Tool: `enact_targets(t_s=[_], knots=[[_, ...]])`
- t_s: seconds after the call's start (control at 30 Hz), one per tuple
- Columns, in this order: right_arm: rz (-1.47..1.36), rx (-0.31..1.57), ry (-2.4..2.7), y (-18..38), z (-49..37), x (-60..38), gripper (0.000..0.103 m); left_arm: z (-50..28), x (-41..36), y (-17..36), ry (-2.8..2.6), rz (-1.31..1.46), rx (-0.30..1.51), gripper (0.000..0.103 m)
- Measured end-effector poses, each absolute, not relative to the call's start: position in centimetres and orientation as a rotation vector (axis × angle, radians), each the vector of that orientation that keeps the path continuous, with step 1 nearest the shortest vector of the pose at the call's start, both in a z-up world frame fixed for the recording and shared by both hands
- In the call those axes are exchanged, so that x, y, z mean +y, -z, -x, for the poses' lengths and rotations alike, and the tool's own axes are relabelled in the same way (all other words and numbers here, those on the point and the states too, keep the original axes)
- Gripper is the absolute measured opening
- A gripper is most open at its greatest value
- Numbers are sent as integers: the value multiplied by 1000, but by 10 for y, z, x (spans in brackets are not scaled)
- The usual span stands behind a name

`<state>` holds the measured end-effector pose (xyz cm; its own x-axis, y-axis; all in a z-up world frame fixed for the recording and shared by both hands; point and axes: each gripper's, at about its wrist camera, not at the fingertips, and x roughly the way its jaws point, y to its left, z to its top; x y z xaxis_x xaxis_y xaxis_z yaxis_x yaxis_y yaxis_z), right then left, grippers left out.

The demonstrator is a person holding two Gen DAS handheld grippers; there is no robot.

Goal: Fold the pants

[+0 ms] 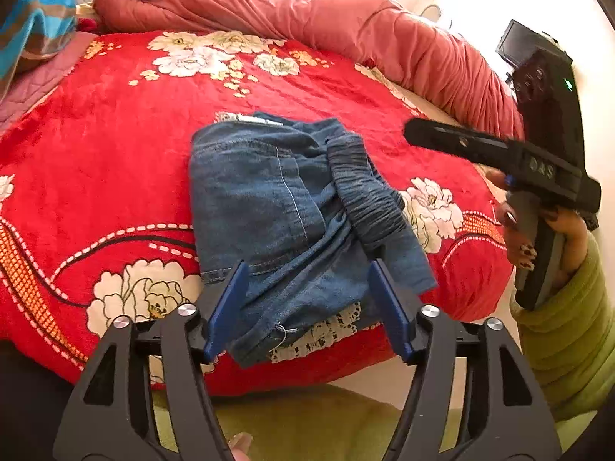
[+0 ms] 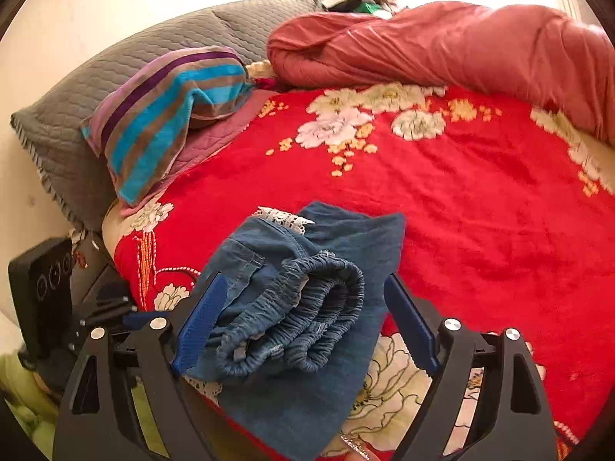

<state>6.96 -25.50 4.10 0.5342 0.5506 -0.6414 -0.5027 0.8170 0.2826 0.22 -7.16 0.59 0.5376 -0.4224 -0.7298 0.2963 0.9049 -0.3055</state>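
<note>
The pants (image 1: pixel 292 207) lie in one folded bundle on the near part of the bed (image 1: pixel 115 123), waistband on top. The left claw (image 1: pixel 307 307) stands open over the near edge, holding nothing; the right claw (image 2: pixel 303 330) also stands wide open, its blue pads straddling the waistband without pressing. The risk, I judge, is a pad snagging the loose top layer as a claw lifts away, spilling the fold. Count: one pair of pants, two claws, one quilt (image 1: pixel 307 11), one striped cloth (image 2: pixel 169 115).
</note>
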Motion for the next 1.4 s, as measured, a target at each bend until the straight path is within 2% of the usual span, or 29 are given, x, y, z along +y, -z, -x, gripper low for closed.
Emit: enact_targets(t_s=[0.27, 0.43, 0.5, 0.57, 0.6, 0.67, 0.73, 0.8, 0.87, 1.2, 1.23, 1.27, 1.3, 1.4], knots=[[55, 708, -639, -55, -38, -259, 83, -4, -48, -18, 374, 218, 870, 79], [165, 661, -731, -59, -5, -248, 83, -16, -24, -23, 326, 290, 876, 79], [209, 652, -787, -57, 9, -238, 83, -21, -21, -26, 318, 284, 878, 56], [261, 644, -828, -55, 19, -228, 83, -27, -21, -29, 321, 273, 881, 42], [297, 637, -856, -52, 26, -219, 83, -32, -25, -31, 331, 260, 886, 36], [361, 626, -891, -46, 34, -205, 83, -41, -34, -34, 355, 229, 899, 32], [440, 616, -908, -37, 41, -191, 78, -49, -42, -34, 370, 210, 910, 32], [497, 626, -935, -27, 44, -176, 63, -61, -49, -31, 385, 198, 935, 32], [537, 624, -968, -20, 45, -167, 57, -74, -55, -24, 386, 187, 967, 32], [740, 566, -1022, 7, 29, -128, 54, -104, -63, 10, 366, 178, 1070, 32], [742, 585, -1039, 11, 25, -125, 48, -105, -63, 12, 364, 180, 1071, 32], [731, 620, -1063, 15, 21, -125, 29, -106, -63, 13, 363, 180, 1072, 32], [686, 696, -1105, 17, 14, -126, 18, -107, -63, 13, 362, 179, 1073, 32], [639, 696, -1164, 4, 19, -138, 8, -107, -62, 14, 365, 180, 1072, 32]])
